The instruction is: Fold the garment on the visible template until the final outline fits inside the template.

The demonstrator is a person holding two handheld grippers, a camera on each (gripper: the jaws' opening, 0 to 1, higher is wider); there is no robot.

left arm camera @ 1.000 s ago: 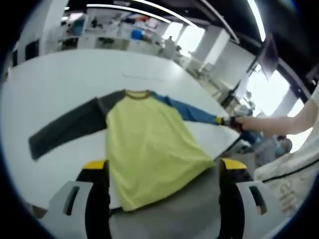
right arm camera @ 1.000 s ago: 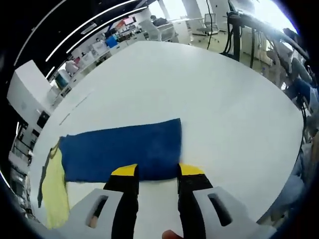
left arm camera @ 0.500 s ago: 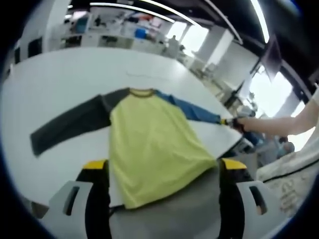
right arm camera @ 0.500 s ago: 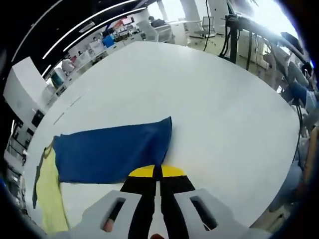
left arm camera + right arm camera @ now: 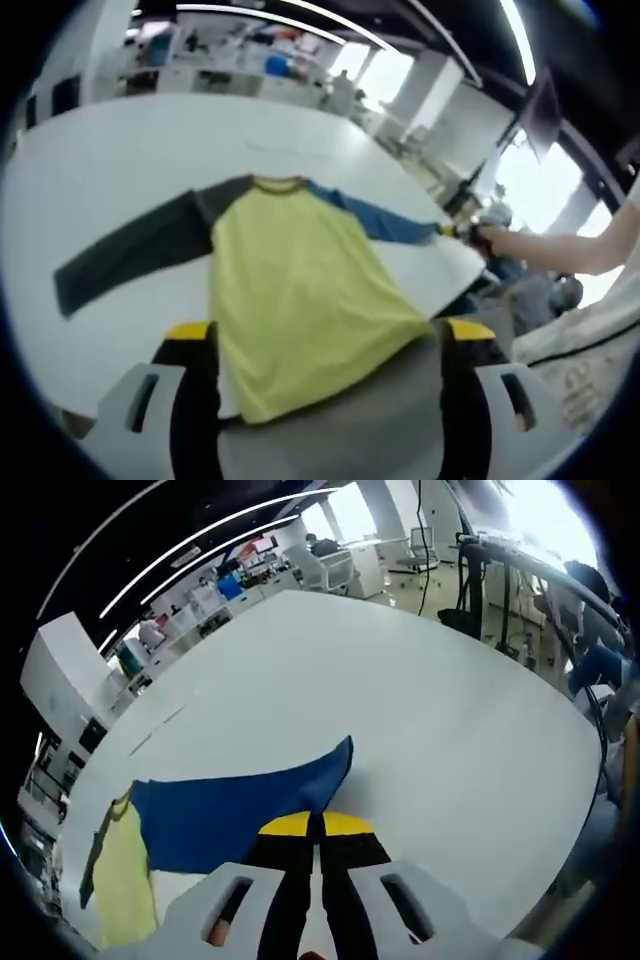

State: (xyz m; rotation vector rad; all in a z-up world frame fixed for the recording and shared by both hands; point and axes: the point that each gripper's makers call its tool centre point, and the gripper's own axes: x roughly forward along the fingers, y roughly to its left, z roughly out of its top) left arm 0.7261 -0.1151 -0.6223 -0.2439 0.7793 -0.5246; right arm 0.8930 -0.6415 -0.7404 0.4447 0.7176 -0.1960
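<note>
- Left gripper view: garment [image 5: 290, 290] lies flat on the white tabletop [image 5: 120, 150], centre of frame. Yellow body, dark grey sleeve [image 5: 130, 245] stretched toward the left edge, blue sleeve [image 5: 380, 220] running toward the right.
- Collar sits at upper centre; the hem reaches the lower centre of the frame, between the left tool's own jaws.
- Left tool [image 5: 325, 335]: jaws stand wide apart at the bottom of the frame, yellow tips on either side of the hem. Nothing gripped; whether the tips touch the cloth cannot be told.
- Same view, right of centre: the right tool [image 5: 462, 232] sits at the cuff end of the blue sleeve, with a person's bare forearm [image 5: 560, 250] extending from the right edge behind it.
- Right gripper view: right tool [image 5: 313, 825] has its jaws pressed together, yellow tips meeting at lower centre, pinching the corner of the blue sleeve [image 5: 240, 805].
- The pinched sleeve corner rises to a point just above the tips; the rest of the blue cloth runs off to the left over the tabletop [image 5: 420, 710].
- Yellow body [image 5: 125, 885] with a dark edge shows at the lower left of this view.
- A template outline cannot be made out on the tabletop in either view.
- Background: office furniture and ceiling light strips along the upper part of both views, blurred.
</note>
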